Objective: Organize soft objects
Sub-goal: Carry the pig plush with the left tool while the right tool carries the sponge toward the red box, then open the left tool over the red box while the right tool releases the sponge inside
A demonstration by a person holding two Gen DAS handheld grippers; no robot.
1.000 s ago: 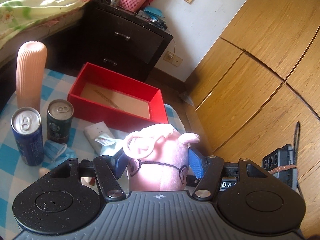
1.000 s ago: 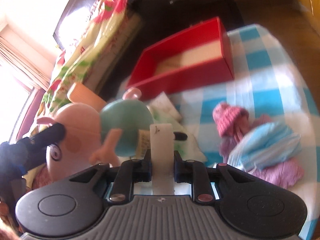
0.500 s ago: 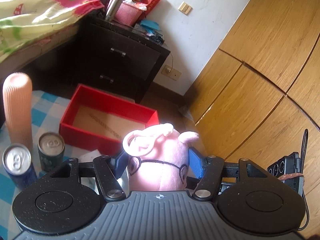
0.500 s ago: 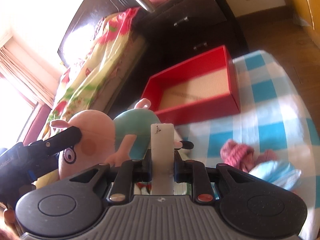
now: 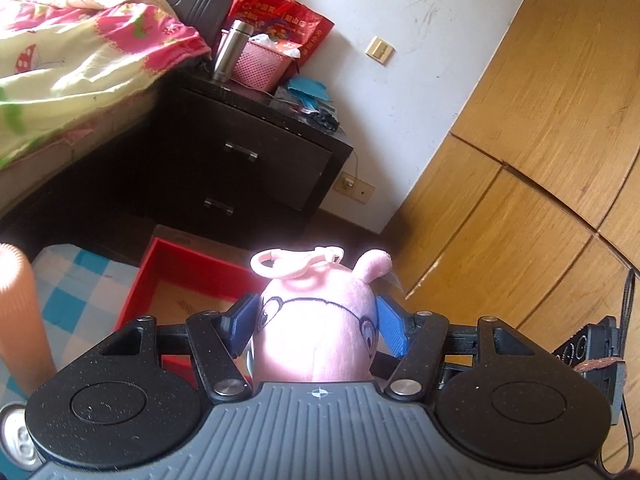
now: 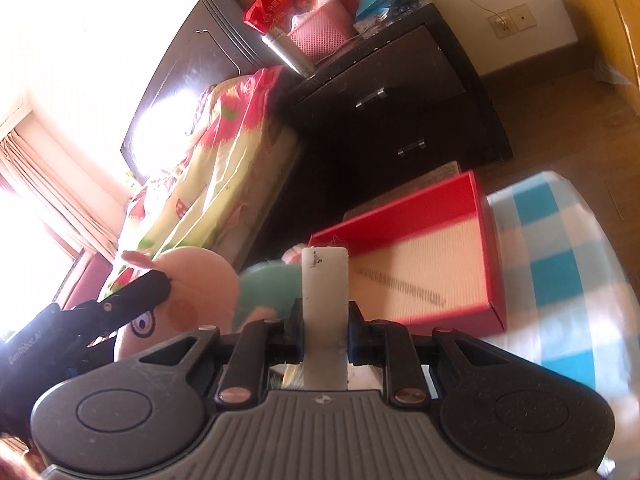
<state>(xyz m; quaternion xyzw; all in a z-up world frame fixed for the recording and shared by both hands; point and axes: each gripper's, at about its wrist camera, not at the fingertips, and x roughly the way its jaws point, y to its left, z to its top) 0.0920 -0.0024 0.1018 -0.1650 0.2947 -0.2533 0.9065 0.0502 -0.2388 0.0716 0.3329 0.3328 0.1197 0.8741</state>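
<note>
Pink pig plush toy [image 5: 320, 336] held in the air above the red box [image 5: 138, 292].

The left gripper [image 5: 318, 326] clamps the toy's head between its blue pads [image 5: 390, 328], over the box's near edge. The right gripper [image 6: 324, 334] is clenched on a white strip [image 6: 324, 300], with the toy just to its left. The box sits on the blue-checked table [image 6: 560, 280], near a dark nightstand [image 5: 256, 160] and a bed [image 5: 68, 76].

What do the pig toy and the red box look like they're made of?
The pig toy looks like soft plush fabric: fuzzy matte pink surface with stitched-on glasses. The red box looks like cardboard: thin flat matte red walls with a pale, paper-like floor, though thin plastic can't be ruled out.
</note>
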